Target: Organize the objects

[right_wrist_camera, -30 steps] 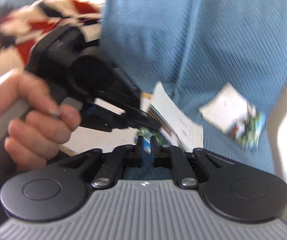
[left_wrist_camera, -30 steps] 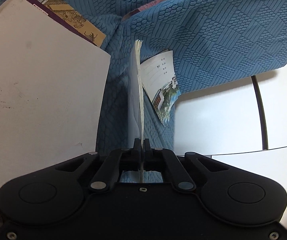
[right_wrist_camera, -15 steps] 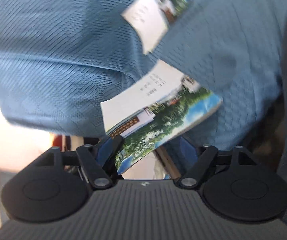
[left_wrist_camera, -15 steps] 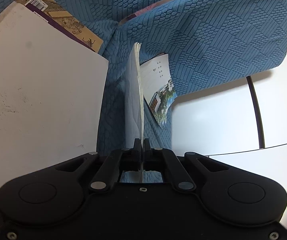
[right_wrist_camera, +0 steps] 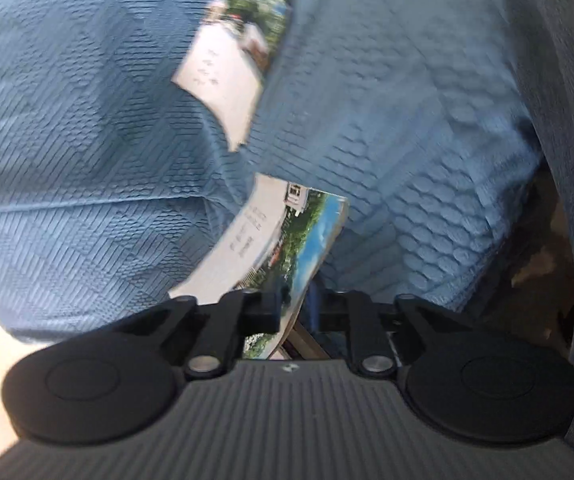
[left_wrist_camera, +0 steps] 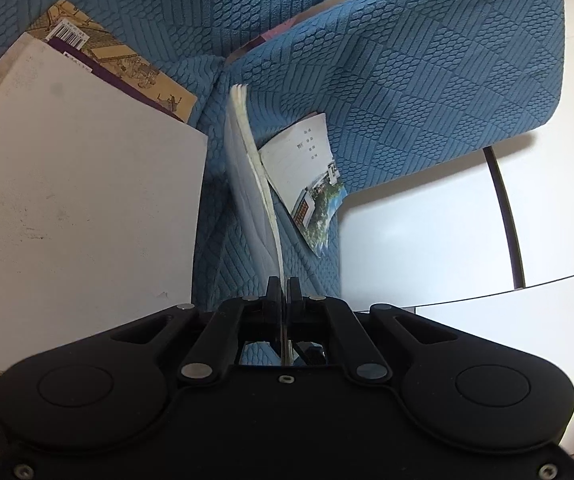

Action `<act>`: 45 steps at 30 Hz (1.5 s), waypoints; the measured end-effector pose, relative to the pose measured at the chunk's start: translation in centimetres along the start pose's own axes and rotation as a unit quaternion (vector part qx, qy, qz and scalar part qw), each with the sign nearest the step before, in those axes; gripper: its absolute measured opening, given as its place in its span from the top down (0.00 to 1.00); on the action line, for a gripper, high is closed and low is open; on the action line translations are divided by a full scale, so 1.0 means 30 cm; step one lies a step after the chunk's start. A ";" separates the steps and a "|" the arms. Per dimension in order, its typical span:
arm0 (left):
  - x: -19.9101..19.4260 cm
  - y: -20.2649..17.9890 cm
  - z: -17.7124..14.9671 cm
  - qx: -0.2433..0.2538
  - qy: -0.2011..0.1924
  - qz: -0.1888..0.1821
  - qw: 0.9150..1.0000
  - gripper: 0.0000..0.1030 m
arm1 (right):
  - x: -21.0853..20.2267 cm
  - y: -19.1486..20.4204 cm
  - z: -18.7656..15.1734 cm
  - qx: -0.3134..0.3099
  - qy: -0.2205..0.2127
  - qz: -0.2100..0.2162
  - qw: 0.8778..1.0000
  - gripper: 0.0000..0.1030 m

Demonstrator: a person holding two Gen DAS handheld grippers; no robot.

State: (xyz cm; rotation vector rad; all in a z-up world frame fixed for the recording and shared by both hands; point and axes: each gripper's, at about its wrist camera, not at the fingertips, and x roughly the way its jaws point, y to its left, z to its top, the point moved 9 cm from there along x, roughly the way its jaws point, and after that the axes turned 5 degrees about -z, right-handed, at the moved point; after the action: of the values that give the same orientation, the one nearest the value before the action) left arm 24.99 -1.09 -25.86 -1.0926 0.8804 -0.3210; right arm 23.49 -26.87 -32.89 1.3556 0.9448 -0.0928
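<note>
Two grippers are busy with booklets on the blue quilted sofa cover (left_wrist_camera: 427,80). Nearest, my left gripper (left_wrist_camera: 283,292) is clenched on the bottom edge of a thin white booklet (left_wrist_camera: 247,168), holding it upright just right of the large white book (left_wrist_camera: 79,200). My right gripper (right_wrist_camera: 297,304) is closing on the photo-cover booklet (right_wrist_camera: 283,240), which sits between the jaws; blur hides whether the pads bite yet. Farther up the cover lies another photo-cover booklet (right_wrist_camera: 239,60). I judge this the gathering step: next I should firm the right grip, then bring both booklets to the white book's stack.
</note>
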 end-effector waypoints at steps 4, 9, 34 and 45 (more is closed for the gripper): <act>-0.060 -0.042 -0.004 0.018 -0.008 -0.001 1.000 0.95 | -0.058 0.063 -0.009 -0.032 -0.008 0.012 0.999 0.92; -0.150 -0.081 0.006 0.019 -0.026 -0.015 0.999 0.94 | -0.113 0.166 -0.028 -0.085 -0.018 0.028 0.996 0.93; -0.456 -0.009 0.132 0.030 -0.105 0.024 0.994 0.93 | -0.100 0.428 -0.335 -0.322 -0.011 0.062 0.945 0.93; -0.412 0.153 0.111 0.017 -0.096 0.089 0.991 0.93 | -0.005 0.370 -0.448 -0.426 -0.024 0.003 0.904 0.93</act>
State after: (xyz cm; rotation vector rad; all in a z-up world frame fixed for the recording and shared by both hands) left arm 18.85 10.83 -23.59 -0.9874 0.7909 -0.0810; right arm 22.66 -12.52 -23.03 0.5356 0.7914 0.2690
